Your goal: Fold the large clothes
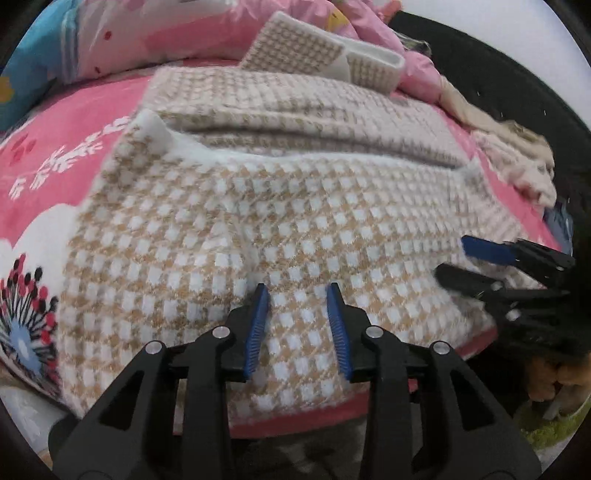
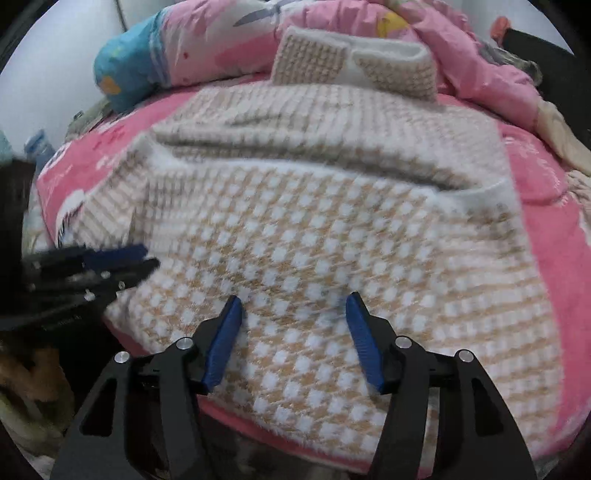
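A large beige-and-white houndstooth knit garment (image 1: 280, 221) (image 2: 306, 236) lies folded on the pink bed sheet (image 1: 62, 147) (image 2: 546, 206). Its near part is doubled back over the rest, and its collar (image 1: 321, 55) (image 2: 354, 62) is at the far end. My left gripper (image 1: 298, 286) hovers open over the garment's near fold, its blue pads (image 1: 258, 325) apart and not pressing on cloth. My right gripper (image 2: 294, 295) is open wider over the same fold, also gripping nothing. Each gripper shows in the other's view, the right gripper (image 1: 450, 256) at the right side and the left gripper (image 2: 150, 255) at the left side.
A pink quilt (image 1: 373, 22) (image 2: 472, 51) and a blue-and-pink pillow (image 1: 48, 55) (image 2: 144, 70) are heaped at the far end of the bed. A cream garment (image 1: 517, 158) lies at the right edge. The bed's near edge runs just below the fold. A plastic bottle (image 2: 38, 147) stands off to the left.
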